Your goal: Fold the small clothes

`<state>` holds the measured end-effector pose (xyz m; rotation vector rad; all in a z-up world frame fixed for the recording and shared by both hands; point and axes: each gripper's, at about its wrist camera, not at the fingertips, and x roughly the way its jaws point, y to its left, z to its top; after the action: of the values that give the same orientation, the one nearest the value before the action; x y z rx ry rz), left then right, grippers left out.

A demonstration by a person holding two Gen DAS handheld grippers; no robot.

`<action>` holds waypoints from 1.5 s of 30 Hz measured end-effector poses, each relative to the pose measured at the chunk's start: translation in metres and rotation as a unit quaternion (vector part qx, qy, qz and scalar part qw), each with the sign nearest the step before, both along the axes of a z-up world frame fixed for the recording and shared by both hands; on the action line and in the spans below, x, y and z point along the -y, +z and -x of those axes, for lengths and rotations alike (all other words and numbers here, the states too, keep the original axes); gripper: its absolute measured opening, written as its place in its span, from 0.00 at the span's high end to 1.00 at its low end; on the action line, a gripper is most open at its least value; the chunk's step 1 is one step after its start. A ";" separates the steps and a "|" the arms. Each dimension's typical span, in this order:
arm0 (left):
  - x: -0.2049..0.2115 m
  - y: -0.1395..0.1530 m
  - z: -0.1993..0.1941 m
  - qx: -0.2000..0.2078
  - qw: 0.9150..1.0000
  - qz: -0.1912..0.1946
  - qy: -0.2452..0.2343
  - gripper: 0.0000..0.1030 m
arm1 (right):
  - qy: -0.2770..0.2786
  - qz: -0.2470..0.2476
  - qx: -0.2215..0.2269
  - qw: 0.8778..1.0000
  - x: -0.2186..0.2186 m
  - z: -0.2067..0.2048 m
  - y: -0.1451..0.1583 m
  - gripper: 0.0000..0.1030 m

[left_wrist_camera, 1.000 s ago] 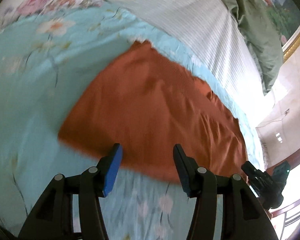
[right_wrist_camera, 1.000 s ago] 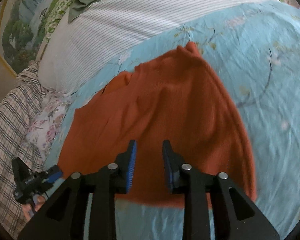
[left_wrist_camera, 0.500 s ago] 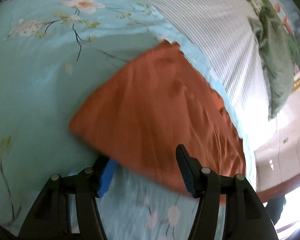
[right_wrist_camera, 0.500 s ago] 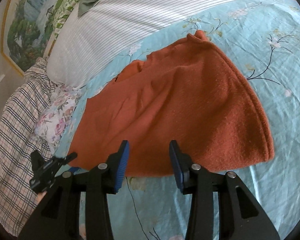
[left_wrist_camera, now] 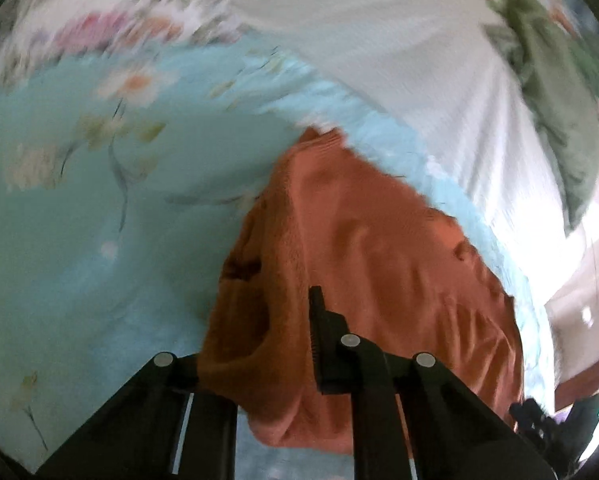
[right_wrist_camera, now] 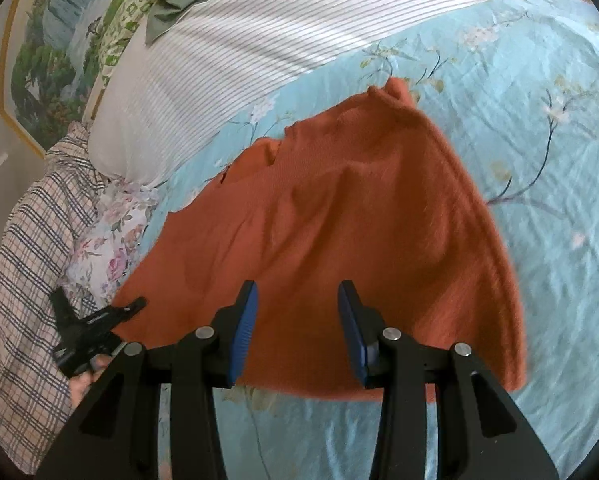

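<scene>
Orange garment lies on the floral bed, long axis toward the striped pillow. Left gripper fingers clamp its bunched corner, one finger hidden by cloth; view blurred. Right gripper fingers gape wide, holding nothing, above the near hem.

Blue floral bed cover; orange garment, striped pillow on it.

No readable text anywhere right now: no label, brand, number or sign shows in either wrist view.
</scene>
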<state>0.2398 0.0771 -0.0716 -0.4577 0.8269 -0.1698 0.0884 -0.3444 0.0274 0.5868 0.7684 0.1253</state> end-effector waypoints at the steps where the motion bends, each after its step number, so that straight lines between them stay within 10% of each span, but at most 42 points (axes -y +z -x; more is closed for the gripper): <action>1: 0.010 0.010 0.004 0.014 1.000 -0.005 -0.014 0.90 | 0.000 -0.002 0.002 1.000 0.003 -0.001 0.002 0.58; 8: 0.116 0.052 0.038 0.087 0.982 -0.085 -0.145 0.93 | 0.007 -0.029 0.009 1.000 0.025 -0.011 0.011 0.58; 17: 0.217 0.001 0.074 0.096 0.940 -0.238 -0.223 0.93 | 0.072 -0.072 -0.028 0.994 0.014 -0.060 0.001 0.58; 22: 0.200 0.014 0.078 0.107 0.948 -0.200 -0.225 0.93 | 0.140 -0.094 -0.056 0.984 -0.020 -0.107 -0.012 0.33; 28: 0.197 0.020 0.078 0.111 0.949 -0.183 -0.230 0.94 | 0.192 -0.115 -0.086 0.971 -0.061 -0.177 -0.035 0.33; 34: 0.199 0.021 0.079 0.110 0.947 -0.189 -0.236 0.94 | 0.221 -0.068 -0.087 0.969 -0.091 -0.210 -0.032 0.85; 45: 0.254 0.061 0.105 0.131 0.935 -0.113 -0.309 0.94 | 0.174 -0.003 0.003 0.985 -0.001 -0.142 0.044 0.86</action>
<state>0.1352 -0.1765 -0.0110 0.0584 0.6937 -0.6958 0.2300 -0.3431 0.0714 0.4543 0.8605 0.4507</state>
